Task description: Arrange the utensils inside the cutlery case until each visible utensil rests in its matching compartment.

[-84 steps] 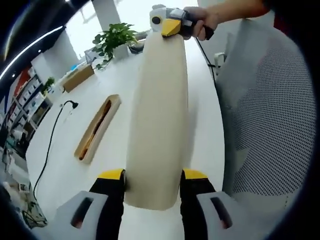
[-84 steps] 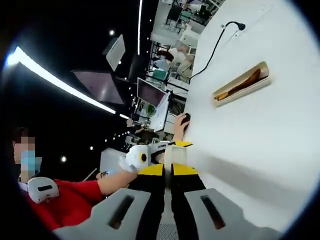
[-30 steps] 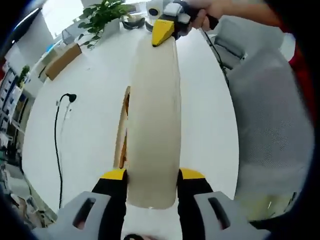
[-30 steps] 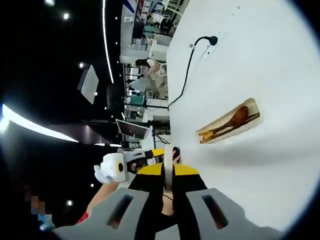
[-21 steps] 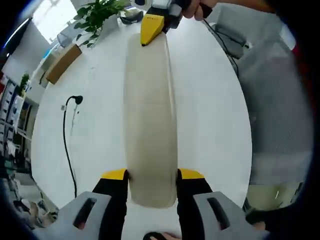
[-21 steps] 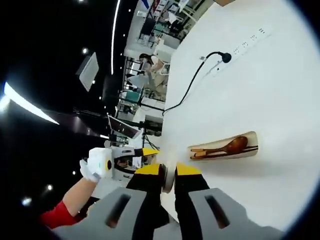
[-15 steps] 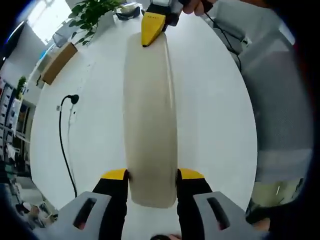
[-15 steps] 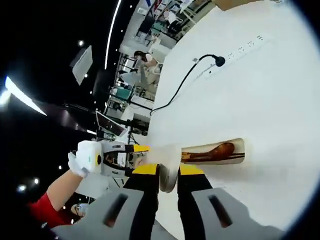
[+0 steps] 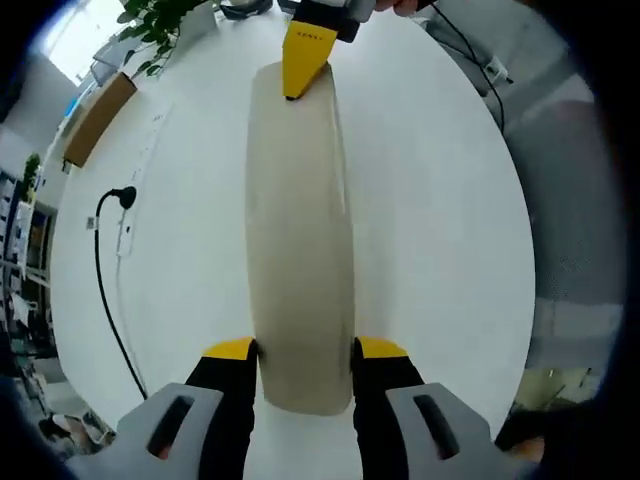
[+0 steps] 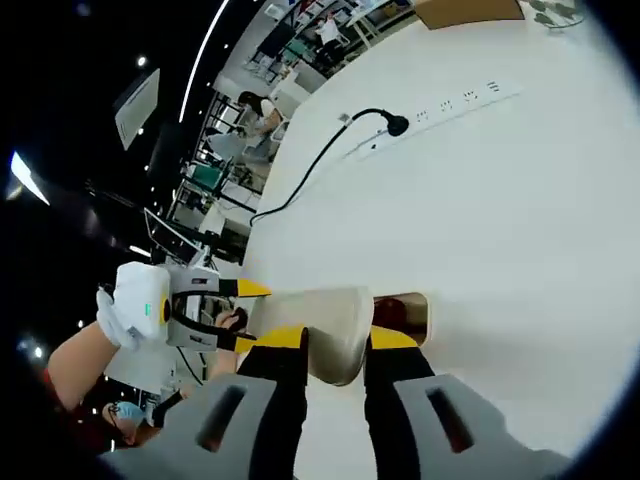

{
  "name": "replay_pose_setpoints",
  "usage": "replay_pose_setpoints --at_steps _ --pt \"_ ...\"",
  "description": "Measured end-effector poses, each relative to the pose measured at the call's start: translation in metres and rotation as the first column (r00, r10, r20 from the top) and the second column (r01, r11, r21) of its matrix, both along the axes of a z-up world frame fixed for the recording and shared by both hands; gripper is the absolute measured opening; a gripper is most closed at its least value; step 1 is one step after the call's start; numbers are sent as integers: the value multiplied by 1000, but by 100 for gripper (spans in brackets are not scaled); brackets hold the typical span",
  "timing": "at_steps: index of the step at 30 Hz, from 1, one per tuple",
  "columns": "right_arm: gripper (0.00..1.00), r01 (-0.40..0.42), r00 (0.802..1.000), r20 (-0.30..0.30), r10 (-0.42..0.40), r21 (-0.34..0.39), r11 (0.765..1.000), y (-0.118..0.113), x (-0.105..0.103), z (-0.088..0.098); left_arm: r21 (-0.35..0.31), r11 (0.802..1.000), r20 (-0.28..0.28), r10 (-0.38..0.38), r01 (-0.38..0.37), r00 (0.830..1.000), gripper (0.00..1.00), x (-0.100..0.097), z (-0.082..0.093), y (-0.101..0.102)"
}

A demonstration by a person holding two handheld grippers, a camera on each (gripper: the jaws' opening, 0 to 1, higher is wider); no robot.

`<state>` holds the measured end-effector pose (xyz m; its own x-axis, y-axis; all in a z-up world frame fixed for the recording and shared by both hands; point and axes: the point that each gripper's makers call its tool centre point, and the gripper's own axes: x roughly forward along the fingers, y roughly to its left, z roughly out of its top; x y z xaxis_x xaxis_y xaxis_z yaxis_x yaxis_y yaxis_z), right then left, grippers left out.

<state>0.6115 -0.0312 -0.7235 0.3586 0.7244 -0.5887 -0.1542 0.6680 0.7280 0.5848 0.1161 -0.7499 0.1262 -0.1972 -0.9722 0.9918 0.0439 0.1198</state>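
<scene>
In the left gripper view, a cream lid (image 9: 300, 230) is pinched at its near end by the left tool (image 9: 300, 352), running up the frame's centre over the white bench (image 9: 430, 230); its far end is pinched by the right tool (image 9: 305, 60); in the right gripper view, the lid (image 10: 325, 320) is clamped at bottom centre by the right tool (image 10: 335, 345); the case (image 10: 408, 310) is seen just behind, to its right.

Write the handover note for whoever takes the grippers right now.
Left gripper: shut on the near end of the cream lid.
Right gripper: shut on the lid's other end.
The lid is carried between them over the white table.
The case base lies on the table, mostly hidden behind the lid; its contents cannot be seen.
Done: lid gripped at both ends.
Left: lower it onto the base, release.
</scene>
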Motion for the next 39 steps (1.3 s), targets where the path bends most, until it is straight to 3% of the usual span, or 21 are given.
replay_pose_setpoints --at_steps 6,10,13,16,18,24,33,39 --pt "11 30 999 -46 -23 161 987 14 4 11 26 999 40 -30 29 999 38 6 -8 8" --pt "12 34 999 -24 -32 123 992 15 -2 7 5 1000 29 -2 2 1000 38 7 -5 9" --pt "12 39 999 -26 -36 135 990 21 -3 11 -6 1000 17 18 -17 1000 38 12 -4 13" --pt "11 34 999 8 -35 124 992 21 -3 14 -21 1000 23 23 -23 999 38 11 -7 12" --pt "9 49 997 54 -60 186 981 24 -1 20 -24 999 15 38 -37 999 38 9 -10 12" --pt "8 112 994 -7 -113 214 970 25 0 7 6 1000 17 -7 7 1000 38 9 -19 11" --pt "6 93 995 5 -97 236 967 30 -3 13 -1 1000 40 -30 30 999 38 13 -22 11" --pt "7 115 993 -17 -114 237 965 23 -1 -3 8 999 48 -44 44 998 38 16 -26 8"
